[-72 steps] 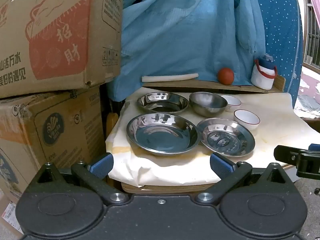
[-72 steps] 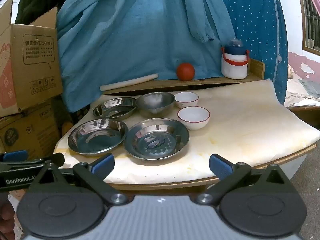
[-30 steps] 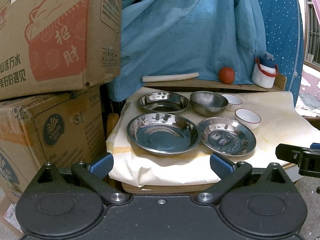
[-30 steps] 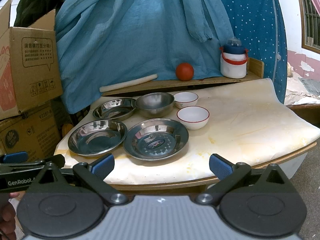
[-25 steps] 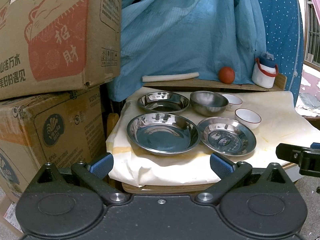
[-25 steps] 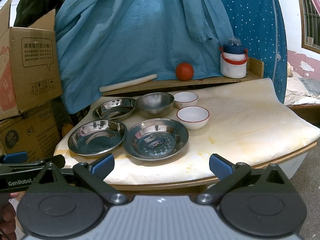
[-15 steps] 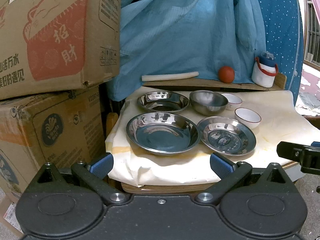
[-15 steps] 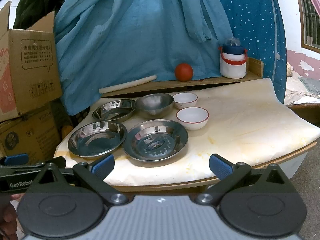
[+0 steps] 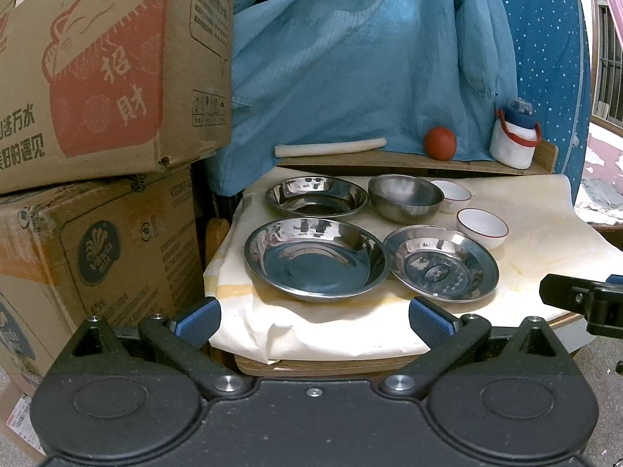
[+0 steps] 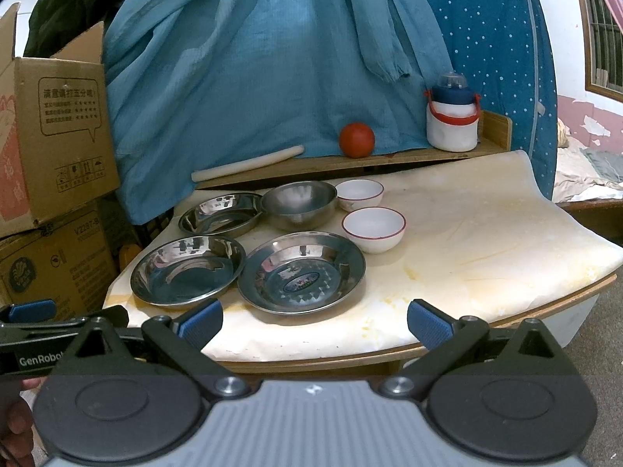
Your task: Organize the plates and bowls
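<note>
Nothing moved; both hand-held grippers (image 9: 314, 316) (image 10: 314, 316) hover before table edge (image 10: 506, 334).

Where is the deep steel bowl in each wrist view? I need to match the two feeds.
Left wrist: deep steel bowl, back row, right of centre.
Right wrist: deep steel bowl, back row, centre-left.
Shared landmark: red ball on the wooden shelf behind it.

We take this for a lived-in home room used partly for storage. Stacked cartons (image 9: 97, 124) stand left of a paper-covered desk (image 10: 486, 241); blue cloth (image 10: 253, 78) drapes behind it; steel plates (image 9: 317, 258) and bowls (image 10: 373, 227) sit on it; peeling wall paint (image 10: 584, 116) and a barred window (image 10: 601, 39) show right.
</note>
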The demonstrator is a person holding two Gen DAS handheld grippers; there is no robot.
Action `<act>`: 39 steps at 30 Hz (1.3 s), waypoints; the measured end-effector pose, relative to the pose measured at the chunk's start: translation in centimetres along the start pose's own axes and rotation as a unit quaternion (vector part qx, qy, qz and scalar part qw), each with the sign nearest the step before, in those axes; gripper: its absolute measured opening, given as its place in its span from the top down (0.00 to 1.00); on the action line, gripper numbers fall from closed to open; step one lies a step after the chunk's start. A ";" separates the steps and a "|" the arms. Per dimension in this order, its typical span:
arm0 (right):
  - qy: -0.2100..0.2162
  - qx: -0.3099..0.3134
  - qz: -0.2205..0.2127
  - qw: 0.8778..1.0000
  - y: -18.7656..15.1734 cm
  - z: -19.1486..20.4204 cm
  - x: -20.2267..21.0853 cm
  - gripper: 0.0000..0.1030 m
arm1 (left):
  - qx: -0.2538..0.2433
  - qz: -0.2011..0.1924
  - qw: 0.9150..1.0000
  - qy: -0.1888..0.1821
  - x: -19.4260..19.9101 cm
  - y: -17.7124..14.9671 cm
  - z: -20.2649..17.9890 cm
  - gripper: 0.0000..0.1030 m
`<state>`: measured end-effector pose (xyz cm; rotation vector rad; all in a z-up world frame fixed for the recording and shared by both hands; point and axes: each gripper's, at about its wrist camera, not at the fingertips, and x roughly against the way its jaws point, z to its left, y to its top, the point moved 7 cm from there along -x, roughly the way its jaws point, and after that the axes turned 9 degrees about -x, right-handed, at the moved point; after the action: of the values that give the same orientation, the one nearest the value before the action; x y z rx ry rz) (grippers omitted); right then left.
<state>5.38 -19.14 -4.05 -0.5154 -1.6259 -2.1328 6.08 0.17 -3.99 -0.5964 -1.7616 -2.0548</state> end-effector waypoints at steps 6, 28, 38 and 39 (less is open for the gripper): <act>0.000 -0.001 0.000 1.000 -0.1 0.0 0.1 0.00 | -0.001 0.001 1.000 0.000 -0.2 -0.1 0.0 0.01; -0.008 -0.005 0.014 1.000 0.2 0.0 -1.4 0.00 | -0.005 0.025 1.000 -0.006 -2.5 -0.3 0.3 0.01; -0.007 -0.004 0.034 0.999 0.5 0.1 -3.9 0.00 | -0.007 0.048 0.999 -0.019 -5.4 0.6 0.4 0.01; -0.006 -0.004 0.034 0.999 0.7 0.1 -4.2 0.00 | -0.006 0.050 0.999 -0.018 -5.8 0.8 0.5 0.01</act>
<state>9.28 -18.79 -5.63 -0.5795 -1.5848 -2.0916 11.40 0.55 -6.39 -0.7132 -1.7047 -1.9993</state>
